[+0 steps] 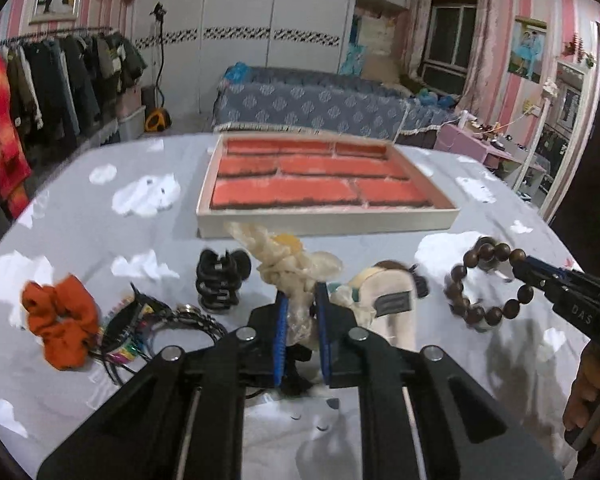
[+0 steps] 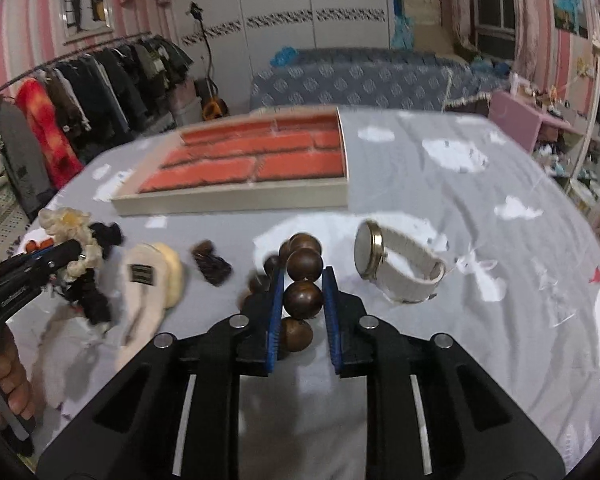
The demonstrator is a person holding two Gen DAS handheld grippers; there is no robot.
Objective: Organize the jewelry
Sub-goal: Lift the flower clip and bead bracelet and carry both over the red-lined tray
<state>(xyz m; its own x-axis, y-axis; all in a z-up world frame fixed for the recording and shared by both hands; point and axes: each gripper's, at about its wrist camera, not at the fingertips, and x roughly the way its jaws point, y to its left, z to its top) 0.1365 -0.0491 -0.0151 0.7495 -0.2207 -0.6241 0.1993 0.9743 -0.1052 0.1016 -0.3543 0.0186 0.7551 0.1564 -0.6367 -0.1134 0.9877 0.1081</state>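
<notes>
Pinching a cream scrunchie (image 1: 288,264) in the left gripper (image 1: 302,320) and a bead bracelet (image 2: 302,280) in the right gripper (image 2: 303,312), we risk snagging either on the tray (image 1: 324,222) wall.

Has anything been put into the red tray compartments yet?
No, in the left wrist view every red-lined compartment of the tray shows bare, while the bead bracelet sits in the right gripper.

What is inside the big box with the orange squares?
The tray shows only empty orange-lined compartments; no jewelry is visible inside. Its near wall hides a thin strip of the closest row.
</notes>
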